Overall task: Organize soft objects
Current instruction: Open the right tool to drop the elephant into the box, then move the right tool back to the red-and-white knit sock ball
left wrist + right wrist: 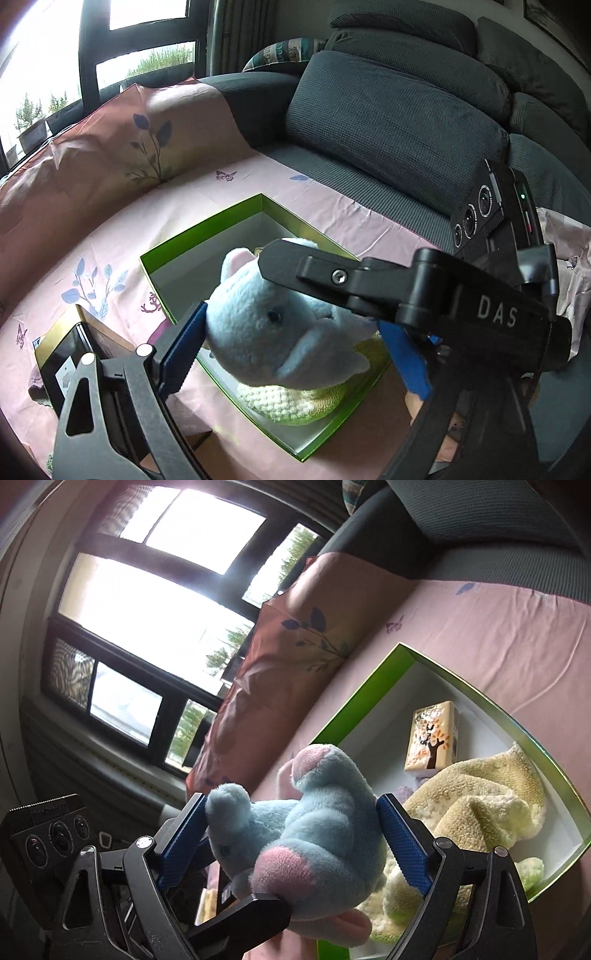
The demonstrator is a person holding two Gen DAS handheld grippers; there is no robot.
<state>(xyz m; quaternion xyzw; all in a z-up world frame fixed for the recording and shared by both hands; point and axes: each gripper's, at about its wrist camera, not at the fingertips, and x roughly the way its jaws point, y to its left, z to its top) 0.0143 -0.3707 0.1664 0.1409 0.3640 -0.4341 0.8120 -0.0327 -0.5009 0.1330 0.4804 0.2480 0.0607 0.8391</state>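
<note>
Two wide-set grippers, left (291,339) and right (291,845), appear clamped together on a light, squashy blue-and-pink plush toy (273,325) above the green-rimmed cardboard box (207,225), best pinched across its plump body.

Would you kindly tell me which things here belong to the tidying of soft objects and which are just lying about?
Belongs to the job:
- blue plush toy, pressed between both grippers
- green box
- yellow fleece cloth in the box
- tissue pack in the box

Just lying about:
- grey sofa cushions
- pink sheet
- black case
</note>
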